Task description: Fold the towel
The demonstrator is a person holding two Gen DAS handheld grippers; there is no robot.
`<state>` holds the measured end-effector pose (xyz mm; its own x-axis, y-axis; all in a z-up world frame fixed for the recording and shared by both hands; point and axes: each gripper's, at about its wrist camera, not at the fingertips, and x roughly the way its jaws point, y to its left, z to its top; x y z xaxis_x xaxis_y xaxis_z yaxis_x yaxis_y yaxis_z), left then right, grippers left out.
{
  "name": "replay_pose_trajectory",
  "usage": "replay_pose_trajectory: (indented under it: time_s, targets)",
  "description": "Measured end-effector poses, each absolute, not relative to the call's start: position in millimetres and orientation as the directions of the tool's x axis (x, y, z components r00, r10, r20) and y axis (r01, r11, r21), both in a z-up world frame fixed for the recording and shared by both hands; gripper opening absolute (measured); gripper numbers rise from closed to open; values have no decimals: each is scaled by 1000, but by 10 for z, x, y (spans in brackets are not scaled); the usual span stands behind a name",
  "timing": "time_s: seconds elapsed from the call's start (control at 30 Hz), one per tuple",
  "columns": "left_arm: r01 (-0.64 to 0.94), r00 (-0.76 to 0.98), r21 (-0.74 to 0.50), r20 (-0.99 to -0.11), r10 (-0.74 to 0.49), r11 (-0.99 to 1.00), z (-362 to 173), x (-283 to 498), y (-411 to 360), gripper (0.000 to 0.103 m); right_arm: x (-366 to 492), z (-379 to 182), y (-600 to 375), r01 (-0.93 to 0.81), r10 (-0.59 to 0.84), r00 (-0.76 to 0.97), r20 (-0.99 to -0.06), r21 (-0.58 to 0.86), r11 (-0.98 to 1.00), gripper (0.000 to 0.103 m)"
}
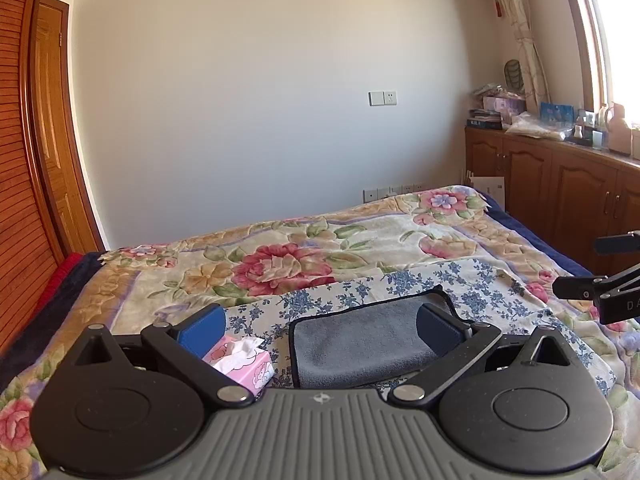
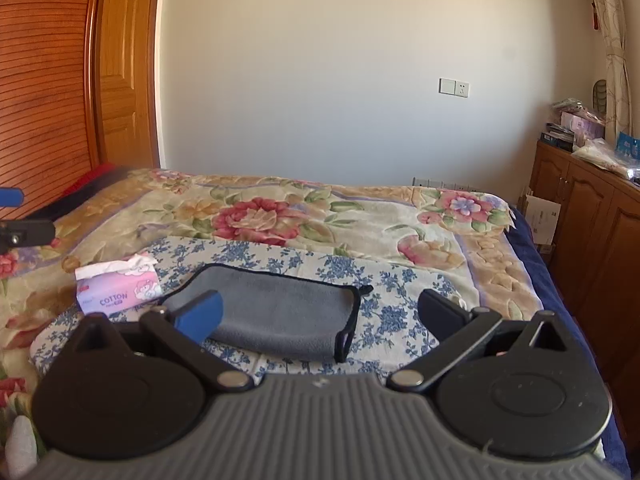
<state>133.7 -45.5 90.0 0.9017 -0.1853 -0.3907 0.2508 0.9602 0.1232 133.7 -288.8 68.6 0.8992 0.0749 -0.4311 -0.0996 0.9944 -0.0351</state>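
Observation:
A grey towel (image 1: 360, 340) with black edging lies folded on a blue-flowered cloth (image 1: 472, 288) on the bed. In the right wrist view the towel (image 2: 276, 312) lies in front of the left finger. My left gripper (image 1: 320, 328) is open and empty, held above the towel's near edge, its blue pads (image 1: 202, 330) wide apart. My right gripper (image 2: 320, 312) is open and empty, above the towel's right end. The right gripper's black arm shows in the left wrist view (image 1: 600, 288) at the far right.
A pink tissue pack (image 1: 244, 364) lies left of the towel, also in the right wrist view (image 2: 120, 290). A floral blanket (image 1: 280, 252) covers the bed. Wooden cabinets (image 1: 560, 184) stand at the right, a wooden door (image 2: 124, 64) at the left.

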Motion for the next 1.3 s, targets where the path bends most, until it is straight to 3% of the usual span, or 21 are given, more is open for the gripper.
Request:
replay_pose_trajectory:
  time_s: [0.97, 1.3]
  targets:
    - [175, 939, 88, -314, -140, 981, 855, 585, -339, 103, 736, 659, -2727, -97, 73, 912, -404, -40, 994, 103]
    - [167, 930, 81, -344, -130, 983, 647, 475, -228, 103, 595, 553, -2675, -105, 89, 903, -420, -15, 994, 103]
